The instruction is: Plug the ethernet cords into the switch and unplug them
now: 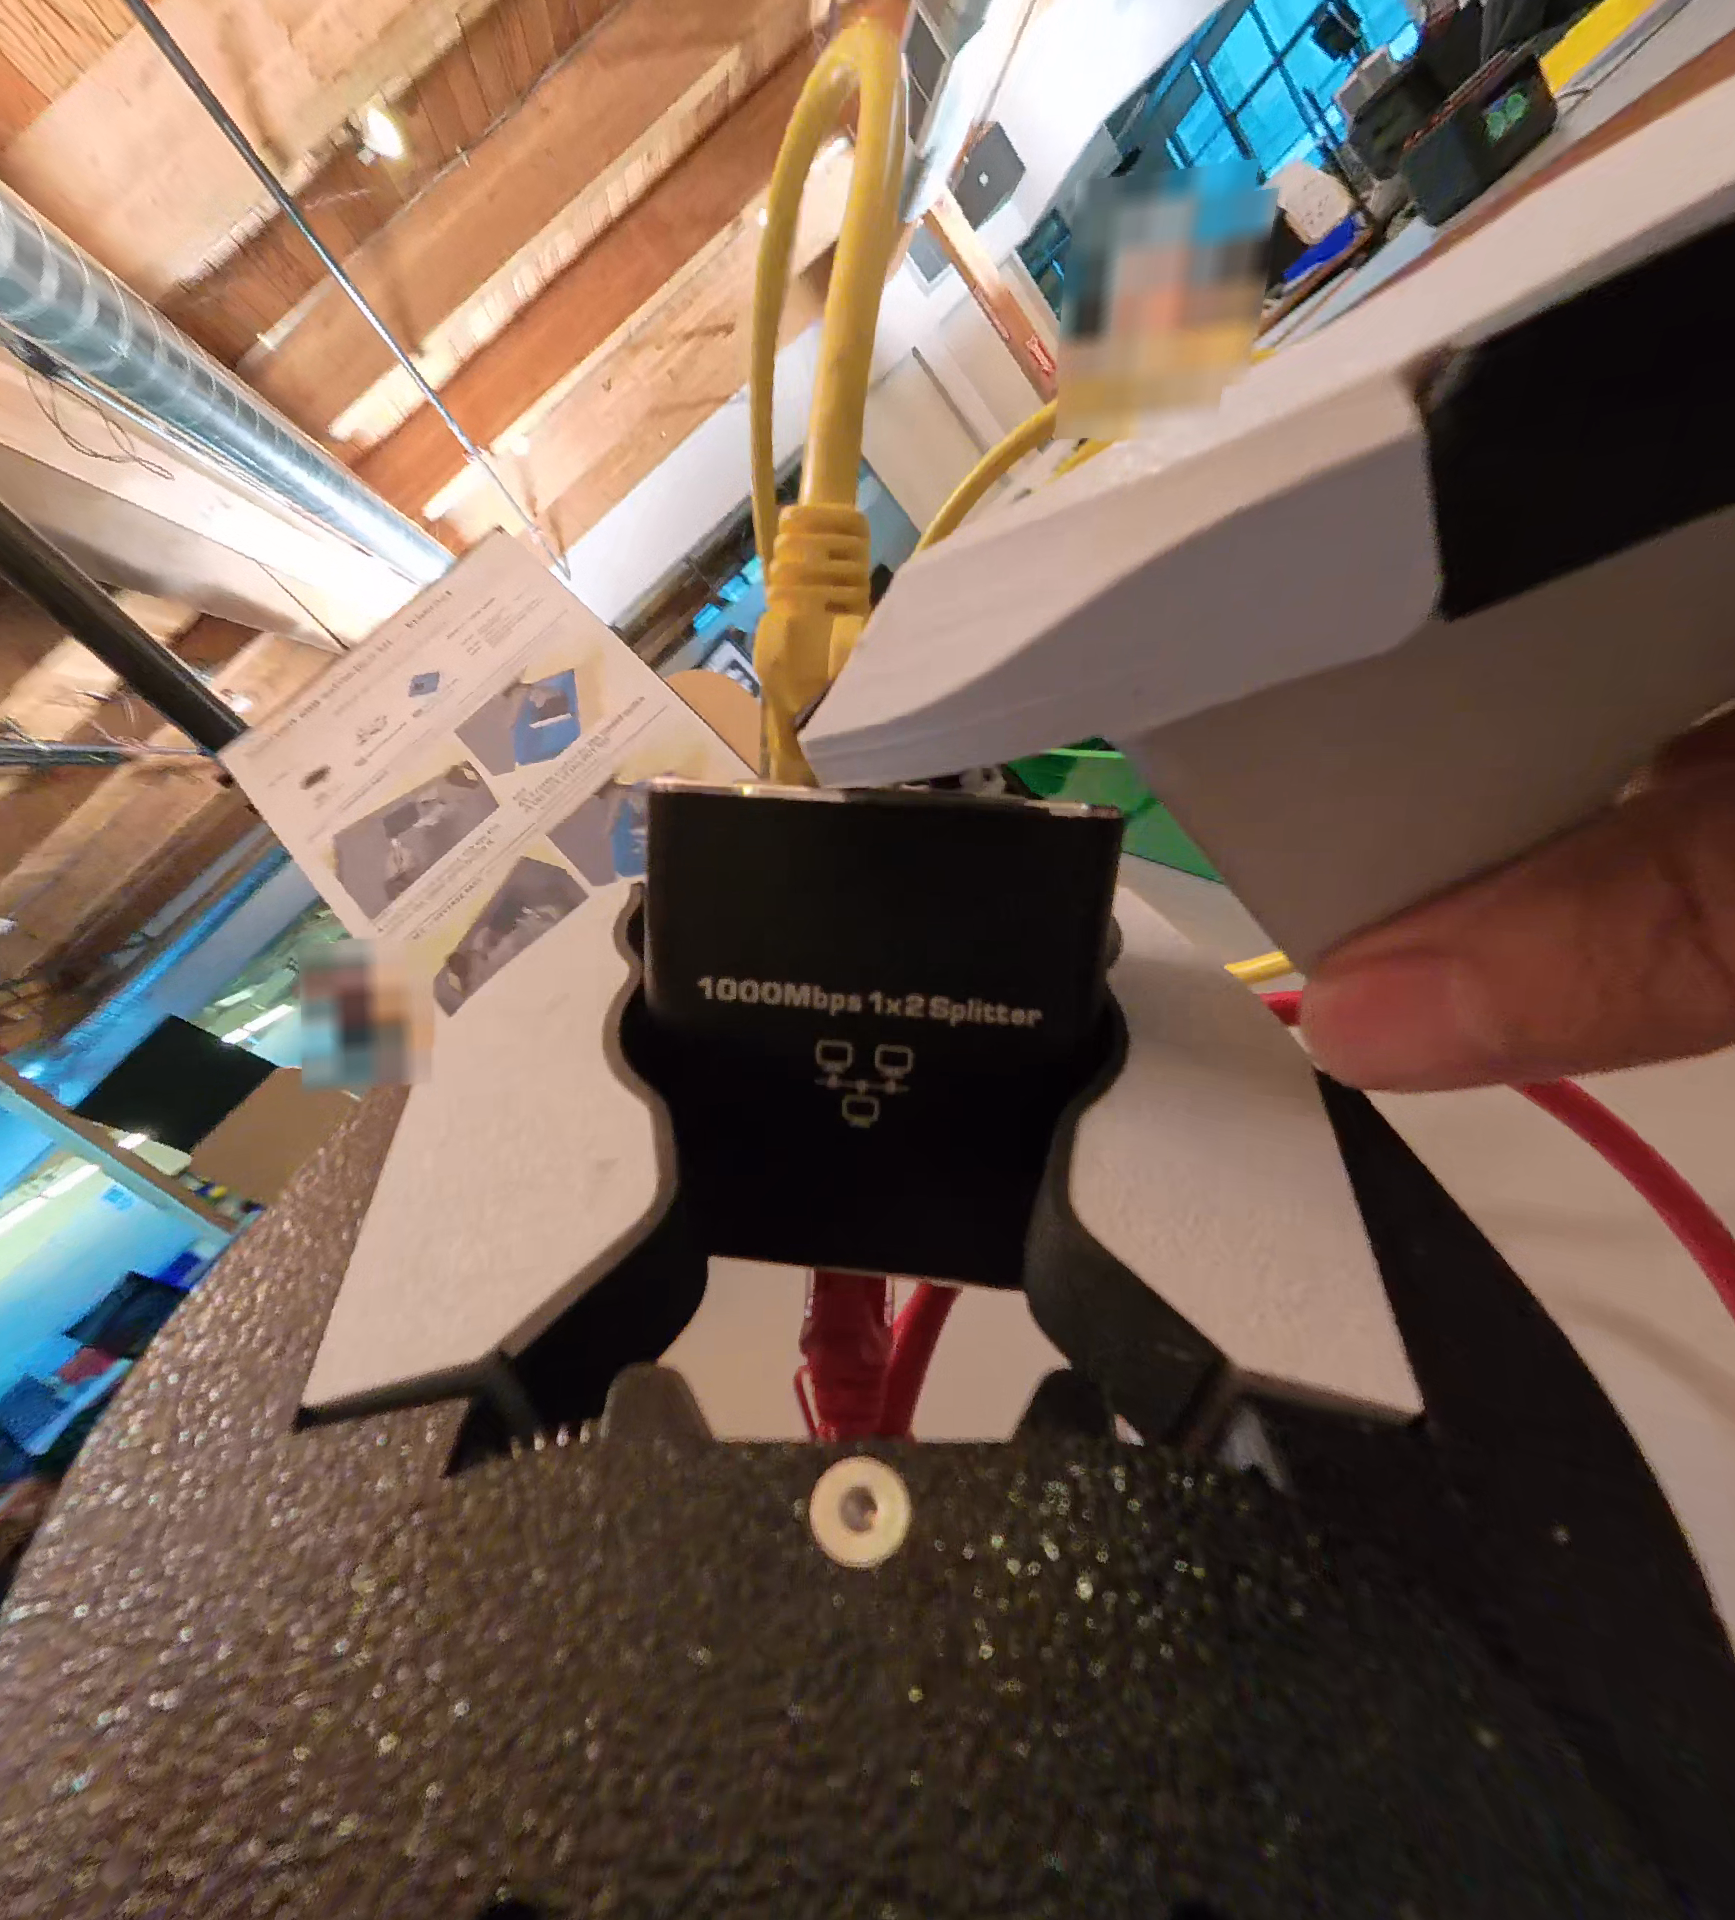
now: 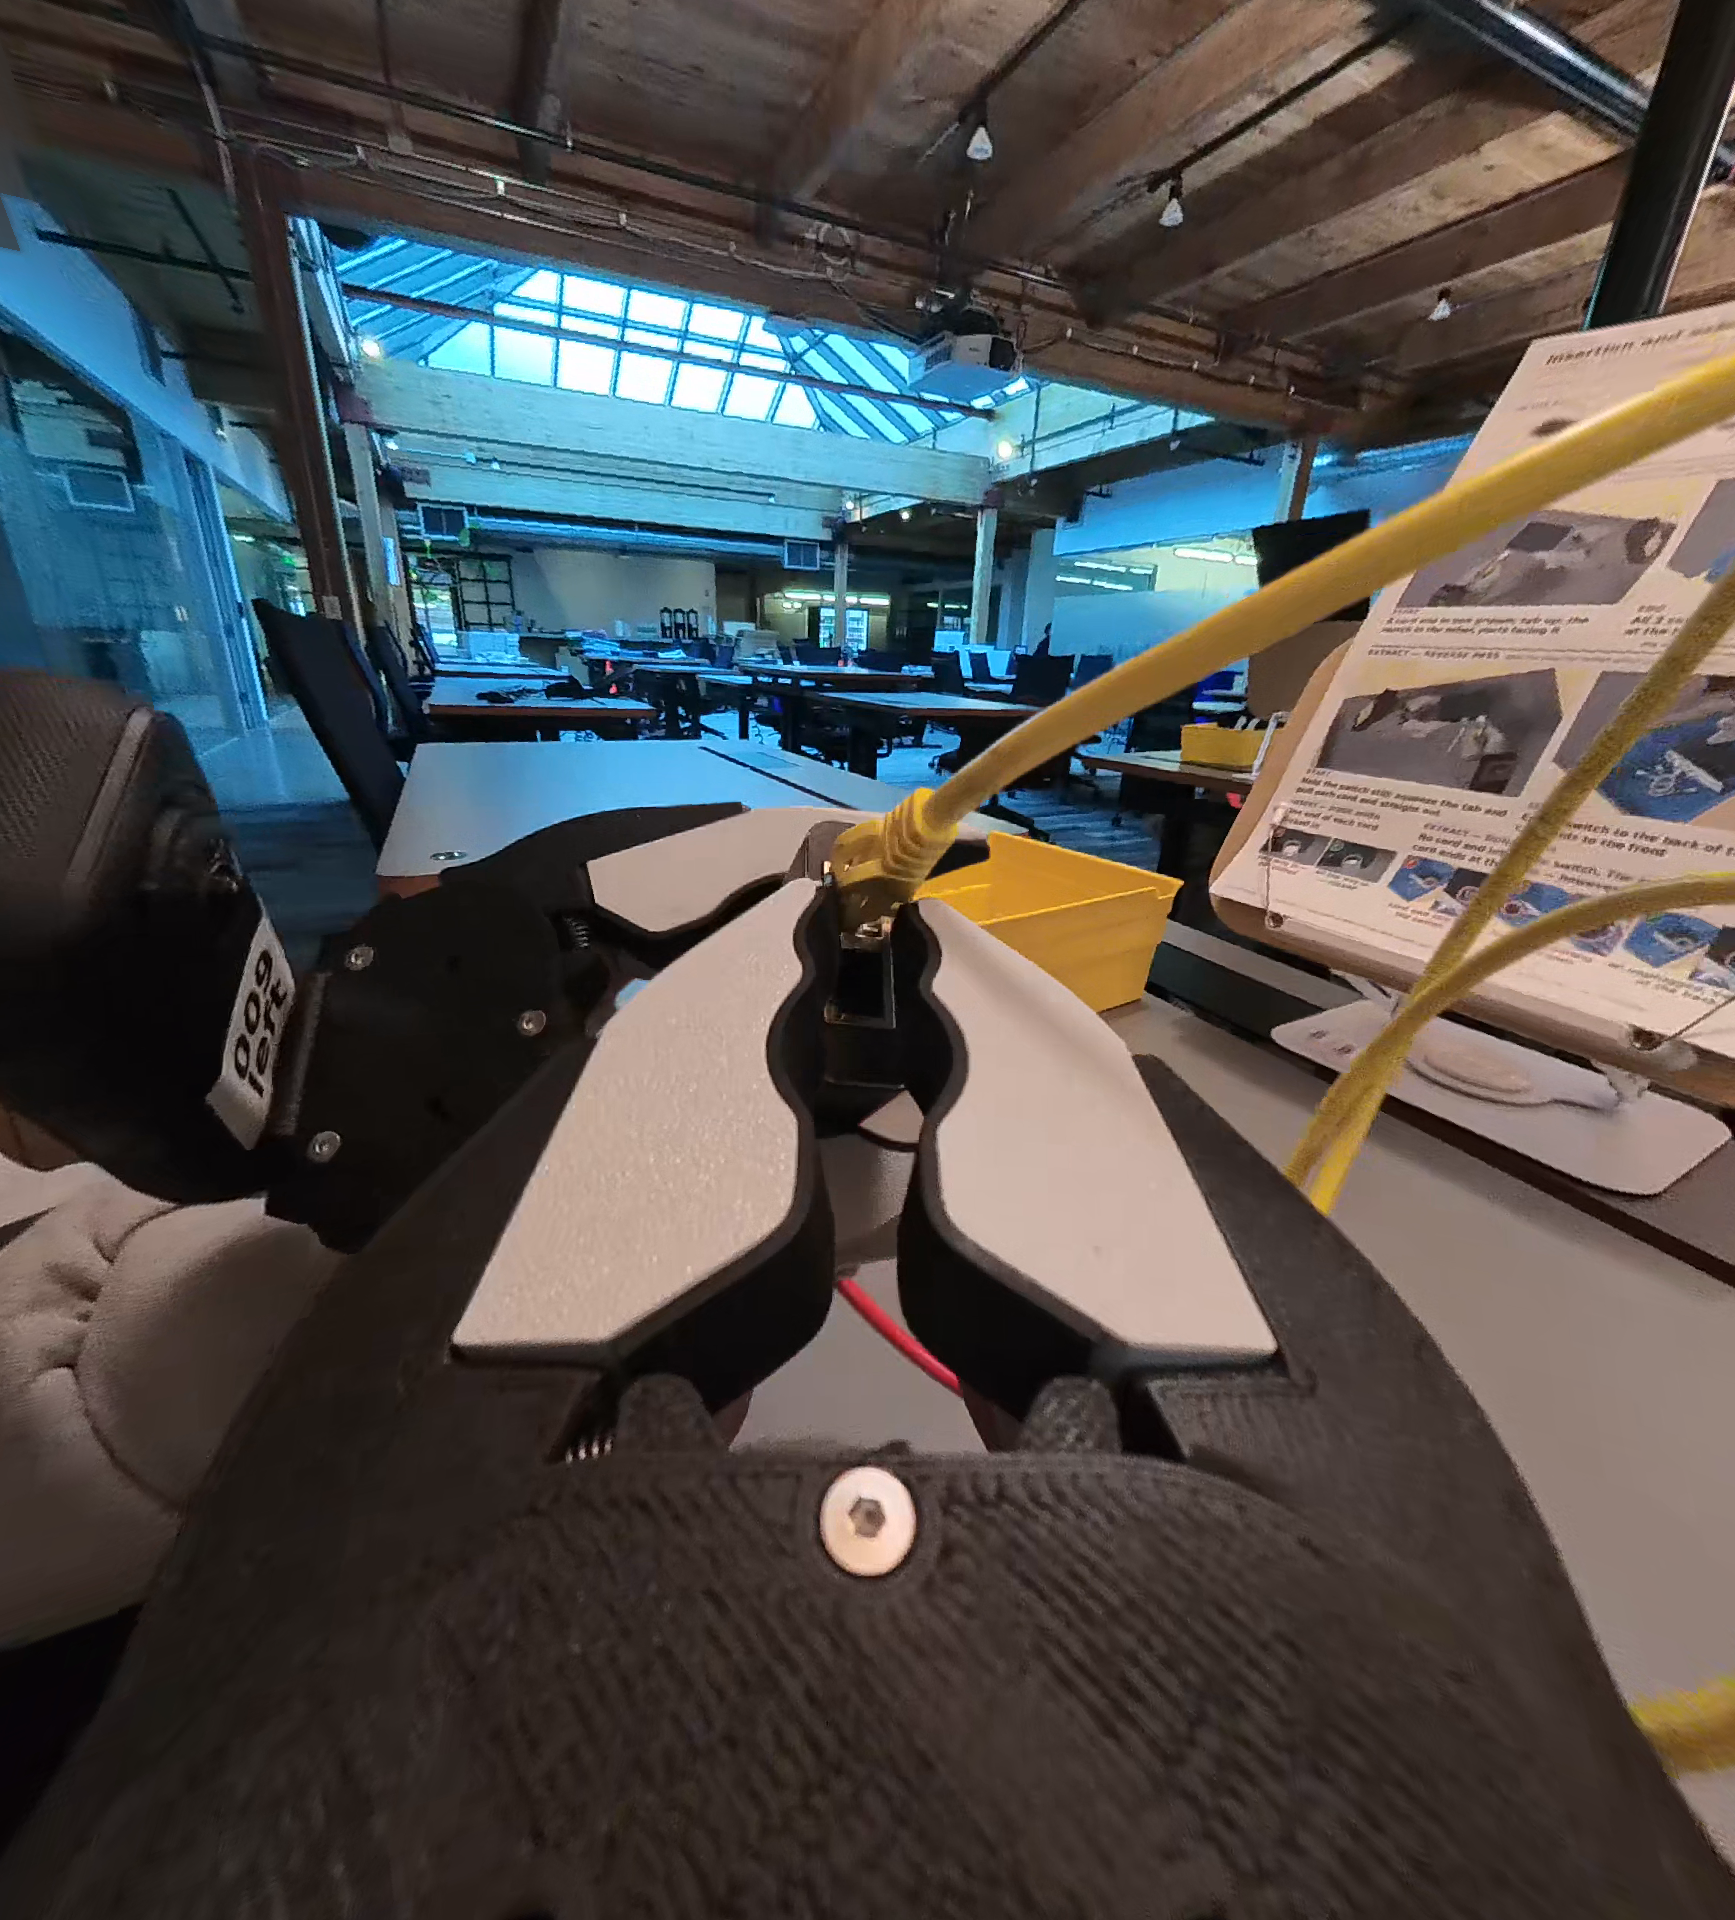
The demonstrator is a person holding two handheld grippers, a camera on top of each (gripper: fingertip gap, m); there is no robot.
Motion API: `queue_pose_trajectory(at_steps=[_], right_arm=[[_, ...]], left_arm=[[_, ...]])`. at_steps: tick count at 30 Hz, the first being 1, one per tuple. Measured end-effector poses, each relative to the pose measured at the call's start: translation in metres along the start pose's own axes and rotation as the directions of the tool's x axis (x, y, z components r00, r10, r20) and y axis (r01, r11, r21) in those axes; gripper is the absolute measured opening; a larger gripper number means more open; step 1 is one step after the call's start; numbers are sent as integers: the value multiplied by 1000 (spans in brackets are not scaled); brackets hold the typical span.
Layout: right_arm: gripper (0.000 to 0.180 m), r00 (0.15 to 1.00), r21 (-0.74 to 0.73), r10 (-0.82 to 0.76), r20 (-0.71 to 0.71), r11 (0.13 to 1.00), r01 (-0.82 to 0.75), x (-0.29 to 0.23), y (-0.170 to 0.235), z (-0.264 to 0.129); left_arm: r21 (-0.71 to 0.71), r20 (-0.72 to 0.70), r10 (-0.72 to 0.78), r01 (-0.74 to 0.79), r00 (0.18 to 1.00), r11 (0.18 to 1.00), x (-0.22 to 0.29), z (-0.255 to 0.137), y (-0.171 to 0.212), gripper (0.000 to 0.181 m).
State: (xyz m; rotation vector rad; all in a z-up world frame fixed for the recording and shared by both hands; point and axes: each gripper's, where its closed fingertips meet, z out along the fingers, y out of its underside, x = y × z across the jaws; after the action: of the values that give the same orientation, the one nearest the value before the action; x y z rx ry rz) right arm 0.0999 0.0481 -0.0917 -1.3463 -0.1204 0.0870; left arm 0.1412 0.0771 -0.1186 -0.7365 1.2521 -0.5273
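Note:
My left gripper (image 1: 878, 935) is shut on the black switch (image 1: 873, 1122) and holds it up off the table. A red cord's plug (image 1: 842, 1351) sits in the switch's near end, and the red cord (image 1: 1673, 1247) runs off to the right. A yellow cord's plug (image 1: 806, 613) sits in the left port at the far end. My right gripper (image 2: 868, 904) is shut on that yellow plug (image 2: 884, 852) at the switch's face. An empty port (image 2: 863, 997) shows between its fingers. The right gripper's grey finger (image 1: 1154, 582) comes in from the right.
An instruction sheet on a clipboard stand (image 2: 1528, 727) is at the right on the grey table (image 2: 1465, 1403). A yellow bin (image 2: 1060, 914) stands behind the grippers. A second yellow cord (image 2: 1465, 987) loops at the right. A person's thumb (image 1: 1569, 914) and a sleeve (image 2: 63, 1351) show. Across from one pair of fingers to the other is roughly 5 centimetres.

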Motion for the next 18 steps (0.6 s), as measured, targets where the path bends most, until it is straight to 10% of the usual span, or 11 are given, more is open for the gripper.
queue_pose_trajectory(at_steps=[18], right_arm=[[13, 956, 88, 214, 202, 968, -236, -13, -13, 0]], left_arm=[[98, -6, -18, 18, 1000, 995, -4, -8, -12, 76]])
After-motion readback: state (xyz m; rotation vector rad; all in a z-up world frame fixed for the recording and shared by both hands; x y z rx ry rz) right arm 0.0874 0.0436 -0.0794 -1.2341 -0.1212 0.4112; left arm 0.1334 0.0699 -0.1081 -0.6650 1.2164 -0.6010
